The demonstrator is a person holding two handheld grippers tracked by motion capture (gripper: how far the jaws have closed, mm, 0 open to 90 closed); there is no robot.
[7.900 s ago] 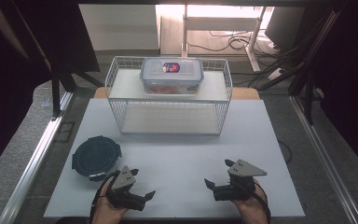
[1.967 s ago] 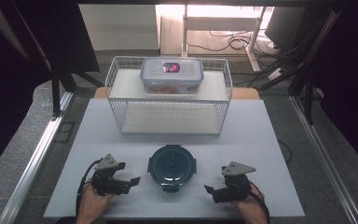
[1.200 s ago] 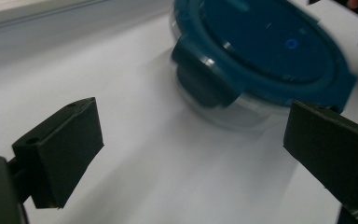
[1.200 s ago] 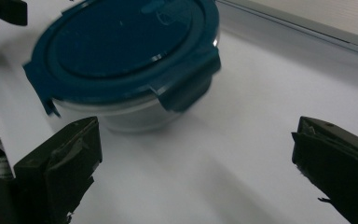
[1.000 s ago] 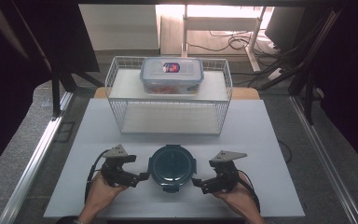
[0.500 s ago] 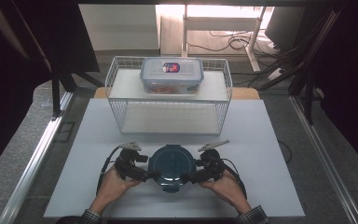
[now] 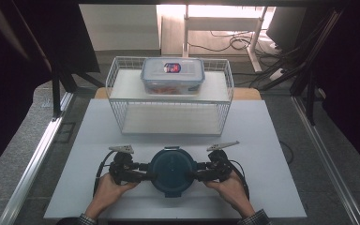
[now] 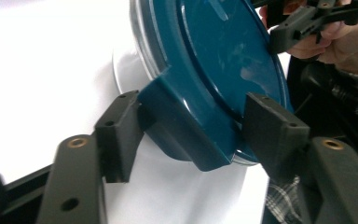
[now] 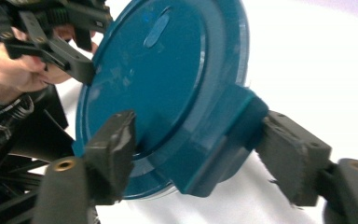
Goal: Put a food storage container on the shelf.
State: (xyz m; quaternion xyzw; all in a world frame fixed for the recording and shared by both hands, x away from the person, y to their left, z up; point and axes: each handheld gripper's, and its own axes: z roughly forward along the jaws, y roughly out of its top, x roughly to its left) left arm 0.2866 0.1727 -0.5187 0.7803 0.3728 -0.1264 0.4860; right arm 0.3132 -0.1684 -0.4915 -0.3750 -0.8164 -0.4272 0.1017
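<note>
**Both latches flanked, lid not yet released**

High view: the round container with the teal lid (image 7: 172,171) sits on the white desk (image 7: 272,140) directly between the left hand-held gripper (image 7: 146,176) and the right hand-held gripper (image 7: 195,176), each reaching in level from its own side to a clip tab on the lid's rim. Well beyond both tips stands a wire rack (image 7: 122,75) carrying a clear lidded food box (image 7: 172,74); nothing there is being handled. The container looks flat on the desk and its lid appears seated.

Left gripper view: the jaws have just been closing, and the side latch tab (image 8: 186,130) lies between them. The pad on one side touches or all but touches the tab's edge; the other pad sits at the lid's rim. I judge this a grip about taken, not yet a firm pinch, and the tab is still folded down.

Right gripper view: these jaws have also just been closing, with the opposite latch tab (image 9: 219,140) between them. One pad rests over the lid's face near the tab, while the other stands just clear of the tab's outer side, so the jaws are partly spread around it.

By my reading, the approach and bracketing are done; pinching, swinging both tabs up and lifting the lid remain.
</note>
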